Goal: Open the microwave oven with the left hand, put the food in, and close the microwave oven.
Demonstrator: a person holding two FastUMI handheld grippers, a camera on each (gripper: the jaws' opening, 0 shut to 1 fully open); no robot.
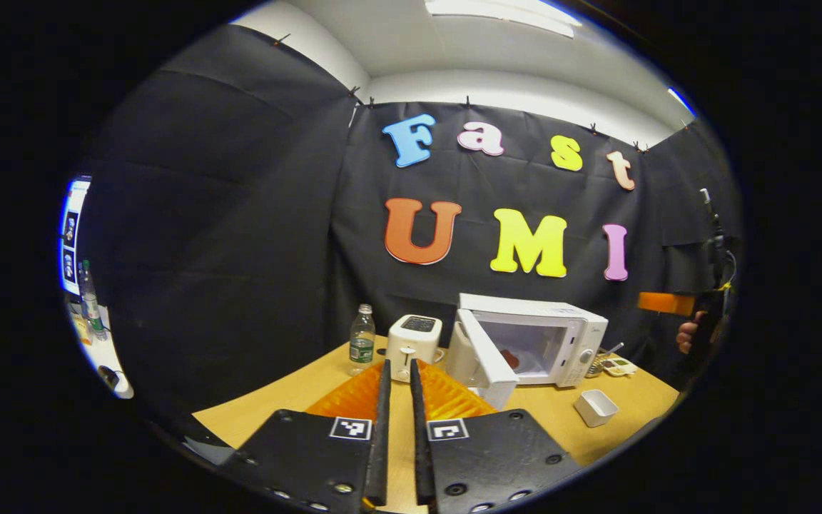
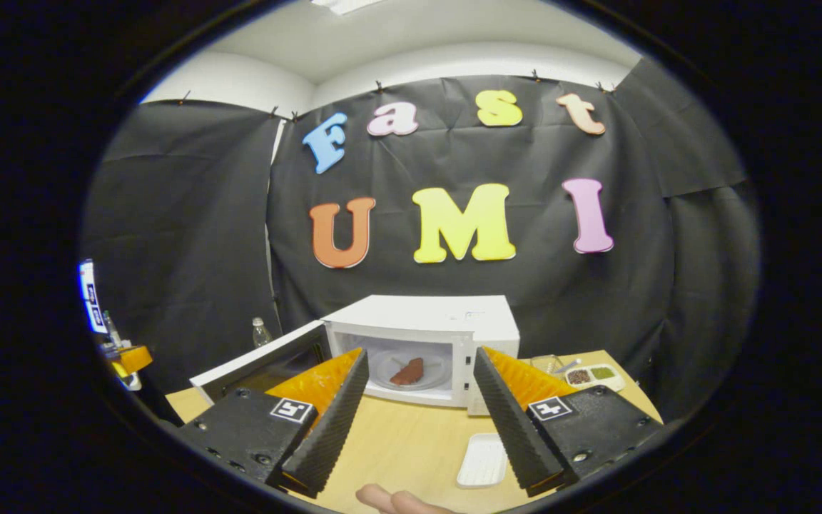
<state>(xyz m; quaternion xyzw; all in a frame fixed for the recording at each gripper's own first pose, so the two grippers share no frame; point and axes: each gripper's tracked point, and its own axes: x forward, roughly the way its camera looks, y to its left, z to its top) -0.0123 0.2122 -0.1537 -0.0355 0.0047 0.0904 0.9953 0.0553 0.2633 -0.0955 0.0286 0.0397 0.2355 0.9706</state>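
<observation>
In the left gripper view, a water bottle is seen standing on the wooden table toward the left, with a white toaster just beside it on its right. Next comes the white microwave, whose door is swung open toward the left, so that the lit chamber is exposed. A reddish piece of food is seen inside the chamber, partly hidden by the door edge. A small white dish lies on the table in front of the microwave's control side, and a tray of condiments is set beyond it to the right. At the far right edge a hand is seen on the other gripper. The left gripper is held low over the table, well short of the microwave; its jaws are brought nearly together, with a narrow slit left between them and nothing held.

In the right gripper view, the open door is seen at the left and the microwave at the centre. The food is laid on the white plate inside the chamber. The right gripper is pointed at the opening, its jaws spread wide and empty. A white tray lies on the table between the fingers, nearer the right one, and the condiment tray is seen to the right of the microwave.
</observation>
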